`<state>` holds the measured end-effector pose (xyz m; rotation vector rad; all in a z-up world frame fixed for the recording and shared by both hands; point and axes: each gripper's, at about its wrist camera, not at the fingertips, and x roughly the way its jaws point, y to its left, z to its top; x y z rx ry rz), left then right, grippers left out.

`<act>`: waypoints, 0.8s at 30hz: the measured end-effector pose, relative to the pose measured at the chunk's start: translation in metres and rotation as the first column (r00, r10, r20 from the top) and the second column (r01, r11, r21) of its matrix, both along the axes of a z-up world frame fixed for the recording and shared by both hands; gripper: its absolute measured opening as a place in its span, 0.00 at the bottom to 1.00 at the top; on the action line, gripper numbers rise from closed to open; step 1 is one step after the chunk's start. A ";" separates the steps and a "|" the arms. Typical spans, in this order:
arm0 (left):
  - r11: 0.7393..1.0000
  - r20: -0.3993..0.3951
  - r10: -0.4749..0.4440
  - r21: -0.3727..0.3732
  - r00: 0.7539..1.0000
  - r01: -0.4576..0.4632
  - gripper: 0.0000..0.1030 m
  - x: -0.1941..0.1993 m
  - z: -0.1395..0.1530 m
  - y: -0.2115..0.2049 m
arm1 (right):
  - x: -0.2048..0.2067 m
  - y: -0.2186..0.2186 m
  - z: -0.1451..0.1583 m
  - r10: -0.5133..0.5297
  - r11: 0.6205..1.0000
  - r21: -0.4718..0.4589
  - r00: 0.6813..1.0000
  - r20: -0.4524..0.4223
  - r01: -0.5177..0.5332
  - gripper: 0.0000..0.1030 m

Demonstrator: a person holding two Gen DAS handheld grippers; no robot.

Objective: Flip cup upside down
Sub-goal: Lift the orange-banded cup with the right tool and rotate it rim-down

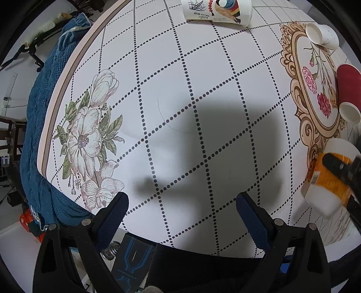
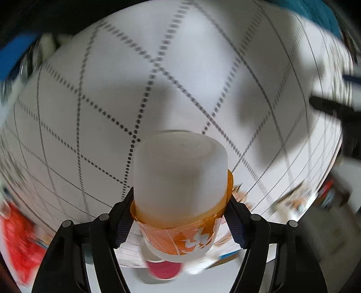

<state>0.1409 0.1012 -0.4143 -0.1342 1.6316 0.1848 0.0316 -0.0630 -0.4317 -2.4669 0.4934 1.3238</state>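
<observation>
Right tool point(image 2: 180, 216) pinches the cup point(image 2: 180, 180) between its pads — left tool point(image 1: 182, 207) spread

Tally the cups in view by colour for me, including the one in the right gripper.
Printed bird cup: 1
Plain white cup: 1
Red cup: 1
Orange-banded frosted cup, held in the right gripper: 1
Total: 4 cups

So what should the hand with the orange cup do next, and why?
Probably lower the orange-banded cup straight down onto the table before letting go. The right gripper is shut on its band, and the closed bottom points away from the gripper, so the flip looks nearly done. The view is blurred and the cup seems off the table. The left gripper is open.
</observation>
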 end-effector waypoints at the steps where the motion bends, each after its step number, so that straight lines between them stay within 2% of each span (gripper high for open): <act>1: 1.000 0.002 -0.002 0.002 1.000 0.002 0.95 0.001 0.002 0.000 | 0.006 0.002 0.000 -0.057 0.998 0.000 0.998 -0.002 0.057 0.71; 2: 1.000 0.003 -0.005 0.004 1.000 0.005 0.95 0.002 0.005 -0.001 | 0.011 0.005 0.001 -0.128 0.992 -0.002 0.992 -0.008 0.128 0.71; 3: 1.000 0.005 -0.007 0.006 1.000 0.007 0.95 0.003 0.007 -0.001 | 0.019 0.010 0.002 -0.218 0.976 -0.008 0.976 -0.016 0.218 0.71; 6: 1.000 0.009 -0.008 0.013 1.000 0.008 0.95 0.006 0.015 -0.007 | 0.035 0.017 0.003 -0.389 0.921 -0.020 0.921 -0.019 0.388 0.71; 8: 1.000 0.011 -0.009 0.016 1.000 0.009 0.95 0.008 0.019 -0.008 | 0.046 0.019 0.003 -0.488 0.873 -0.028 0.873 -0.018 0.487 0.71; 11: 1.000 0.015 -0.013 0.024 1.000 0.012 0.95 0.010 0.025 -0.011 | 0.064 0.017 0.002 -0.647 0.763 -0.040 0.762 -0.024 0.646 0.71; 14: 0.999 0.017 -0.019 0.029 1.000 0.019 0.95 0.012 0.030 -0.015 | 0.084 0.018 -0.001 -0.802 0.597 -0.049 0.596 -0.024 0.801 0.71; 15: 0.999 0.019 -0.024 0.032 1.000 0.024 0.95 0.011 0.029 -0.014 | 0.096 0.018 -0.002 -0.864 0.503 -0.055 0.503 -0.023 0.862 0.71; 16: 0.999 0.020 -0.029 0.034 0.999 0.028 0.95 0.011 0.030 -0.016 | 0.103 0.016 -0.003 -0.903 0.430 -0.062 0.429 -0.024 0.901 0.71; 17: 0.999 0.021 -0.034 0.037 0.999 0.034 0.95 0.012 0.032 -0.017 | 0.113 0.013 -0.004 -0.943 0.333 -0.075 0.332 -0.026 0.940 0.71; 20: 0.998 0.024 -0.043 0.043 0.999 0.042 0.95 0.013 0.036 -0.022 | 0.132 0.004 -0.007 -0.993 0.118 -0.105 0.117 -0.015 0.987 0.71; 21: 0.998 0.026 -0.046 0.044 0.999 0.045 0.95 0.013 0.037 -0.025 | 0.138 -0.001 -0.008 -0.999 0.032 -0.123 0.031 -0.016 0.992 0.71; 24: 0.997 0.028 -0.056 0.049 0.998 0.054 0.95 0.013 0.039 -0.033 | 0.153 -0.019 -0.011 -0.986 -0.165 -0.151 -0.168 -0.008 0.975 0.71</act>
